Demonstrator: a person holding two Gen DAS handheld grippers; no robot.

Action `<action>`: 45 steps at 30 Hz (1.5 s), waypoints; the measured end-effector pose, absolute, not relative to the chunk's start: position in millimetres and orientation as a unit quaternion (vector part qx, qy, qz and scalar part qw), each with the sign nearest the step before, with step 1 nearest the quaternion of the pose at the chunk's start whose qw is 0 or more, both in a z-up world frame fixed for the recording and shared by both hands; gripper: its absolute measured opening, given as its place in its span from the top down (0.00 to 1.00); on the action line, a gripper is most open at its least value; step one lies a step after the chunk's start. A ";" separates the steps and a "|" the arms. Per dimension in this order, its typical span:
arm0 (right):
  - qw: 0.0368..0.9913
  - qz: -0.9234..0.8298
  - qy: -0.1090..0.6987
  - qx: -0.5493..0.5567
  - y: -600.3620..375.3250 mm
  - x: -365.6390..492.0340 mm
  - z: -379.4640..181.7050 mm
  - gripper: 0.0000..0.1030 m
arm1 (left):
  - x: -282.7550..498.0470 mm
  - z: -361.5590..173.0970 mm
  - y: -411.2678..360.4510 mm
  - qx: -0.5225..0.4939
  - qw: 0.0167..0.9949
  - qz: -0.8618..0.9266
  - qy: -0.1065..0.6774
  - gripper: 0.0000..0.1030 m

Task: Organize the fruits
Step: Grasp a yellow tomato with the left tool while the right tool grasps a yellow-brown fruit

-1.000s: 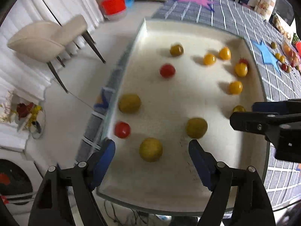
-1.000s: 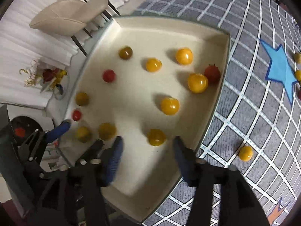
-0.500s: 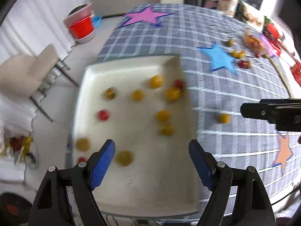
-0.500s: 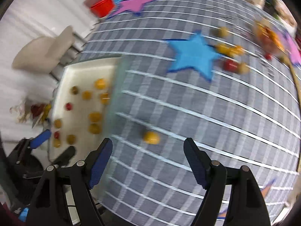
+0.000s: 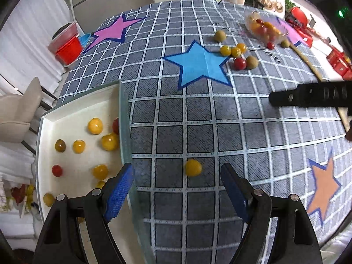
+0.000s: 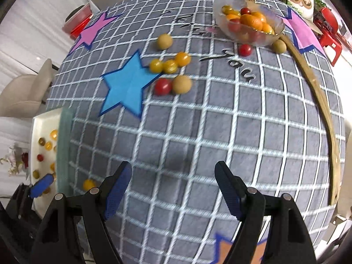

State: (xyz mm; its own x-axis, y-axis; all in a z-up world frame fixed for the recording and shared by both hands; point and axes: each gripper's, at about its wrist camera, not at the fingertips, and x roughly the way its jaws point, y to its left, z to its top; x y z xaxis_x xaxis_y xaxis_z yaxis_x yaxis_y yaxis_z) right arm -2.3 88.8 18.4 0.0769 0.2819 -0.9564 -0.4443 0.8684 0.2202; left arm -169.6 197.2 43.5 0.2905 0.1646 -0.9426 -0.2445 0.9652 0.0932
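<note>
A white tray at the table's left edge holds several yellow, red and olive cherry tomatoes. A lone yellow tomato lies on the grey checked cloth just ahead of my open, empty left gripper. My right gripper is open and empty over bare cloth; the same yellow tomato is at its lower left. Further off lies a loose cluster of tomatoes beside a blue star. A clear bowl of fruit stands at the back.
A long wooden stick runs down the right side of the table. Red containers and packets sit at the far right. A beige chair and a red bucket stand off the table's left edge.
Both grippers have swung right, from above the tray to over the cloth. The lone yellow tomato now sits in front of the left gripper. Both stayed open.
</note>
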 end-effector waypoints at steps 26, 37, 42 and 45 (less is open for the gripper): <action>0.766 0.278 0.572 -0.096 130.5 61.6 -6.4 0.73 | -153.4 8.5 199.3 -0.094 0.795 0.140 0.582 0.61; 0.748 0.282 0.600 -0.034 89.9 9.3 2.2 0.73 | -165.4 11.4 200.8 -0.109 0.796 0.118 0.584 0.70; 0.739 0.277 0.614 -0.014 77.0 -10.4 1.9 0.73 | -164.2 10.8 197.7 -0.090 0.798 0.111 0.586 0.70; 0.737 0.272 0.619 -0.007 71.8 -17.8 3.2 0.73 | -163.4 12.1 196.3 -0.095 0.798 0.100 0.587 0.81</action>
